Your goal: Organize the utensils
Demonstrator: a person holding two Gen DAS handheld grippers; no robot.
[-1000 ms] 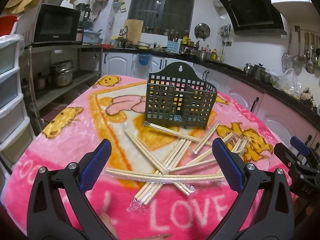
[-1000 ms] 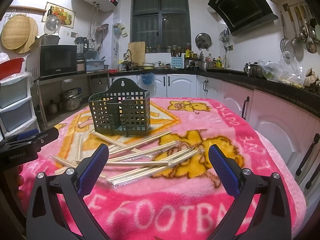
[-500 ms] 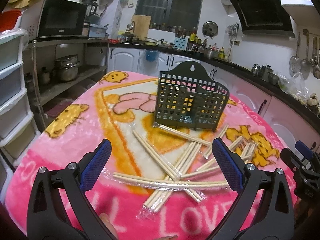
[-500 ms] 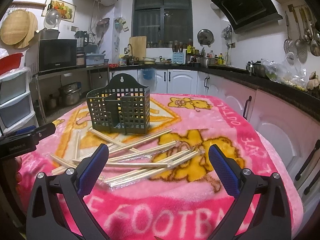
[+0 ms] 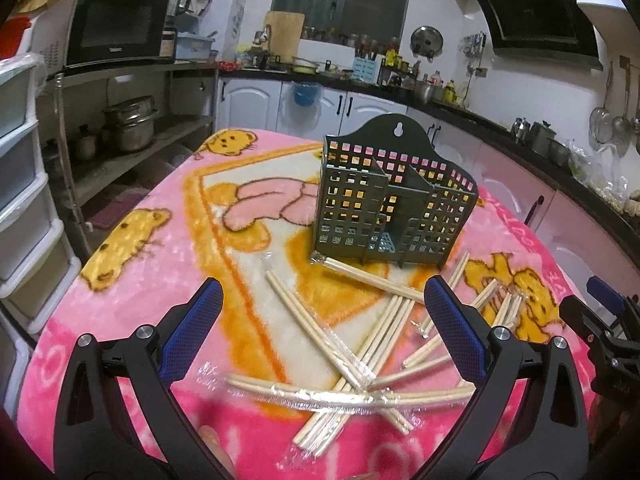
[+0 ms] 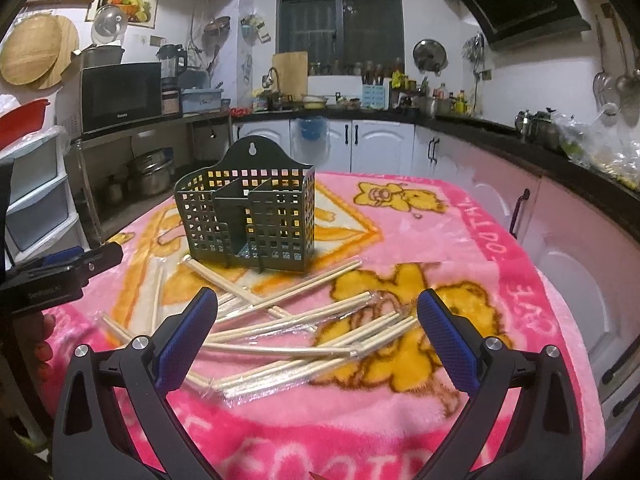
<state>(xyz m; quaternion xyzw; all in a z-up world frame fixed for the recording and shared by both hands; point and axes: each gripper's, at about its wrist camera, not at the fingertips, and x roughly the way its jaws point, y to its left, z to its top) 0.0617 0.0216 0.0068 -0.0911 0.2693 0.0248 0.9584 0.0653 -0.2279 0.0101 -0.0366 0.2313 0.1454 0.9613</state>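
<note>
Both the left gripper [image 5: 324, 328] and the right gripper [image 6: 316, 336] hang wide open and empty above the wrapped chopsticks [image 5: 360, 352] scattered before the green holder [image 5: 394, 208] on the pink blanket [image 5: 160, 264], the nearest pair lying crosswise under the left one.

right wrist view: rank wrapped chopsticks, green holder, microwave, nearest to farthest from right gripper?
From the right gripper:
1. Wrapped chopsticks: scattered on the pink blanket, some lying between the open fingers.
2. Green holder: upright on the blanket behind the chopsticks, slightly left of centre.
3. Microwave: on the shelf off the table, far left.
</note>
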